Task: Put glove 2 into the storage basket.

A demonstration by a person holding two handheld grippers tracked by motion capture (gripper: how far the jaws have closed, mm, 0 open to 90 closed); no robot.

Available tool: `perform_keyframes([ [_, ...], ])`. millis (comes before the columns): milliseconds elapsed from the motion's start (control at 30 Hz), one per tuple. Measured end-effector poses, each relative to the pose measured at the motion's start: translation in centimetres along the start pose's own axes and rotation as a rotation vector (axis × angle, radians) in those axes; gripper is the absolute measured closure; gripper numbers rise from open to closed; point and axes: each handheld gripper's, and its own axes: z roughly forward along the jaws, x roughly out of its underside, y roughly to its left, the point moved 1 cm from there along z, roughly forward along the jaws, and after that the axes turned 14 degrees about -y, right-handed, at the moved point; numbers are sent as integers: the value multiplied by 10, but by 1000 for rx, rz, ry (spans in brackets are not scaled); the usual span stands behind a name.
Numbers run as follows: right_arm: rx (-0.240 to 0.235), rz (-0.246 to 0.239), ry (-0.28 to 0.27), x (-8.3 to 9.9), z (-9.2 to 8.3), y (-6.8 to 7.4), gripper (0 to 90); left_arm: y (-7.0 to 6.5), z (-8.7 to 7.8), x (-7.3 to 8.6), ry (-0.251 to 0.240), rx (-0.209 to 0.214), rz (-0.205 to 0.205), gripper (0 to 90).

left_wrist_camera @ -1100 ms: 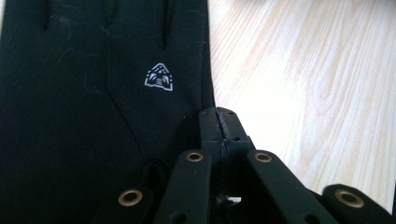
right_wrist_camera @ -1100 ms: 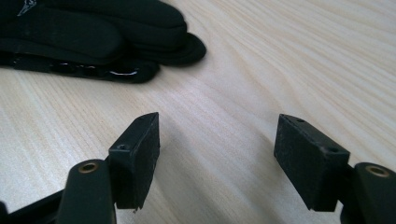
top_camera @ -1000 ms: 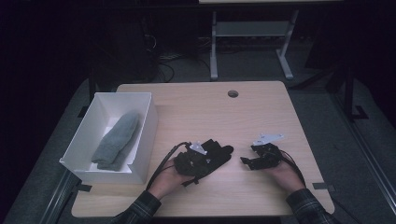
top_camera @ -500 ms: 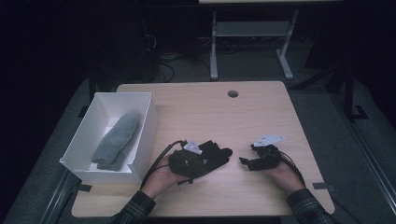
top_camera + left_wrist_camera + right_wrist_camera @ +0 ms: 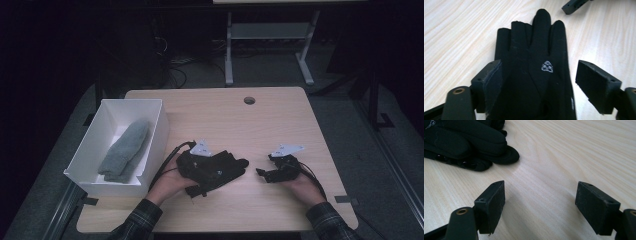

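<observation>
Your left gripper (image 5: pixel 227 170) sits over the black glove (image 5: pixel 231 167) near the middle of the table (image 5: pixel 280 115), at about 6 o'clock from the round hole (image 5: pixel 249 100). Its jaws have just been opening and now stand spread. In the left gripper view the glove (image 5: pixel 534 72) lies flat between them with its fingertips pointing to 12 o'clock. The right jaw is clear of the fabric. The left one is just beside the glove's edge, and I can't tell if it touches. My read is that you have just let go of the glove.

Your right gripper (image 5: pixel 265 174) rests at 3 o'clock from the glove, jaws spread with only bare wood between them. The glove's fingertips (image 5: pixel 499 157) lie at about 10 o'clock in the right gripper view, near but apart from the jaws.

The white box (image 5: pixel 160 132) stands at the table's 9 o'clock edge with a grey glove (image 5: pixel 125 150) already lying inside it, long axis running toward 1 o'clock.

Progress, as a judgement: one item is binned and the black glove is laid out flat on the wood, released, not yet in the box. What's left looks like this: re-grip the black glove, carry it toward 9 o'clock and drop it beside the grey one. The right gripper is idle and close enough to help pinch the finger end.
</observation>
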Motion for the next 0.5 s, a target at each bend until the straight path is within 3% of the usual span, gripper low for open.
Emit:
perform_keyframes([
  [500, 1, 1, 0, 0, 0, 0, 239, 7, 21, 11, 84, -23, 41, 196],
])
